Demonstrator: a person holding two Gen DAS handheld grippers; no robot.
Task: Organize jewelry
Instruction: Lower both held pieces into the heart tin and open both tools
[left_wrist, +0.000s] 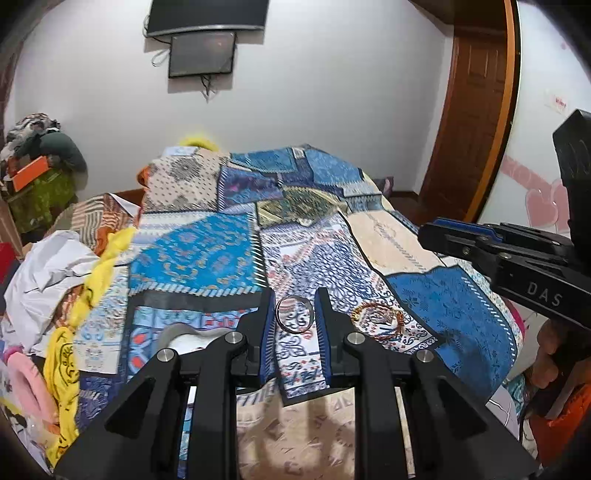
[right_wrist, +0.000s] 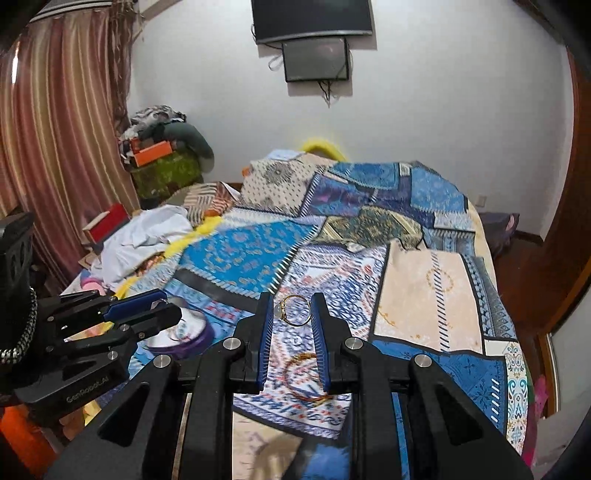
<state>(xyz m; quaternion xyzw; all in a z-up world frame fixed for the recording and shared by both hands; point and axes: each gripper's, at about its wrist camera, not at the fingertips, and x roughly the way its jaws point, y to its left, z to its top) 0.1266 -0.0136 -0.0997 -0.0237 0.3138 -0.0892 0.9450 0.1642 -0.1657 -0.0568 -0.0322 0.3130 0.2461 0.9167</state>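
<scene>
My left gripper (left_wrist: 293, 306) is shut on a silver ring (left_wrist: 295, 314), which spans the gap between the blue pads, above the patchwork bedspread (left_wrist: 207, 258). My right gripper (right_wrist: 291, 306) is shut on a gold ring with a pale stone (right_wrist: 293, 310), pinched the same way. A red-and-gold bangle (left_wrist: 376, 317) lies on the bedspread (right_wrist: 424, 295) below and to the right; in the right wrist view the bangle (right_wrist: 306, 376) shows between the fingers. A round purple box (right_wrist: 184, 332) with a white inside sits under the left gripper (right_wrist: 170, 304). The right gripper (left_wrist: 424, 230) enters from the right.
Crumpled white cloth (left_wrist: 44, 273), a yellow scarf (left_wrist: 96, 273) and pink items lie along the bed's left side. A pile of clothes and an orange box (right_wrist: 153, 153) stands by the striped curtain (right_wrist: 55, 147). Two screens (right_wrist: 314, 59) hang on the far wall, and a wooden door (left_wrist: 469, 129) is at right.
</scene>
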